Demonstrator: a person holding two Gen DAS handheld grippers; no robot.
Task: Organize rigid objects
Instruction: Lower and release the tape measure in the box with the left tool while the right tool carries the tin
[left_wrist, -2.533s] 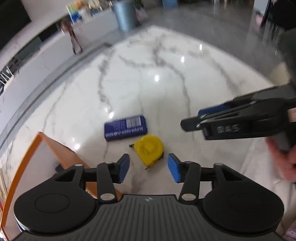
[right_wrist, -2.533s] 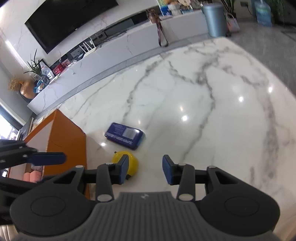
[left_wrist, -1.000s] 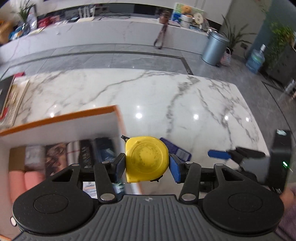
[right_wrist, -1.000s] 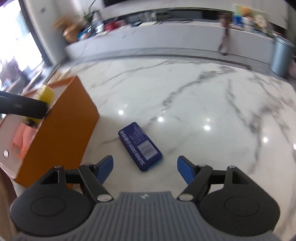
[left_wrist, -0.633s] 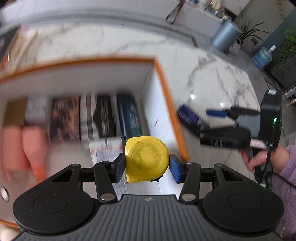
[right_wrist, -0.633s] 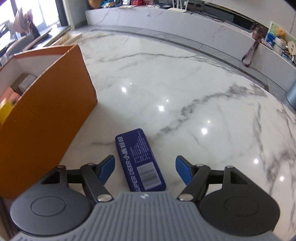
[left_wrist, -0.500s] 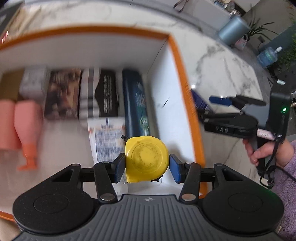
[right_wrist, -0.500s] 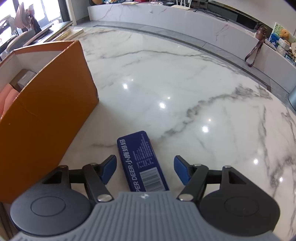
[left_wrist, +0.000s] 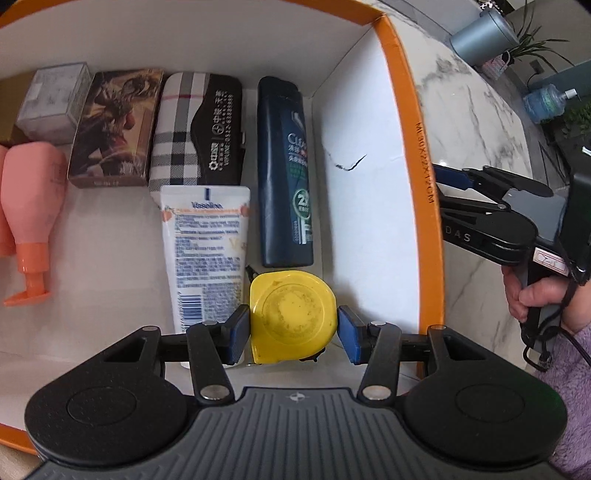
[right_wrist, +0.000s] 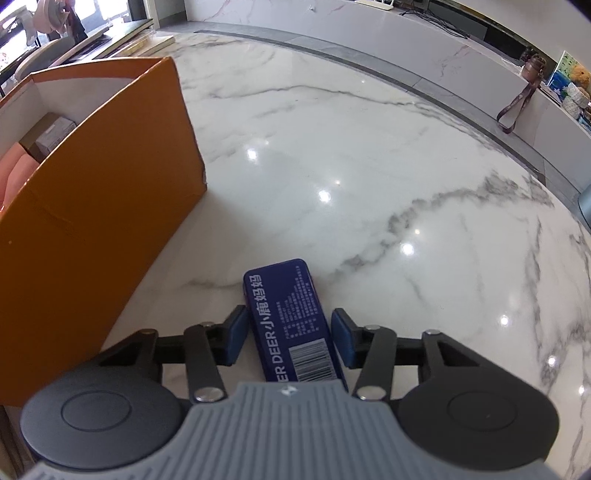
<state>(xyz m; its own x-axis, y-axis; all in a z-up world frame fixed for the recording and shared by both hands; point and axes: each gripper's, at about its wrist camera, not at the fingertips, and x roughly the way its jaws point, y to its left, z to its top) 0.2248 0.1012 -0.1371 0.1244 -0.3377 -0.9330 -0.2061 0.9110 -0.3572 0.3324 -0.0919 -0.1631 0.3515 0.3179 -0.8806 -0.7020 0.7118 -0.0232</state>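
My left gripper (left_wrist: 293, 334) is shut on a yellow tape measure (left_wrist: 291, 317) and holds it low inside the orange box (left_wrist: 413, 122), just in front of a dark blue shampoo bottle (left_wrist: 286, 173) and beside a white tube (left_wrist: 207, 251). My right gripper (right_wrist: 290, 341) is open around a flat blue box (right_wrist: 290, 321) that lies on the white marble table (right_wrist: 369, 184); small gaps show on both sides. The right gripper also shows outside the orange box's right wall in the left wrist view (left_wrist: 480, 206).
The orange box also holds a plaid case (left_wrist: 195, 129), a brown printed box (left_wrist: 114, 129), a small grey box (left_wrist: 51, 103) and pink bottles (left_wrist: 31, 206). The box's orange outer wall (right_wrist: 92, 221) stands left of the right gripper.
My left gripper has carried the tape measure from the table over the box and down inside it. My right gripper has moved forward over the blue box and narrowed around it.
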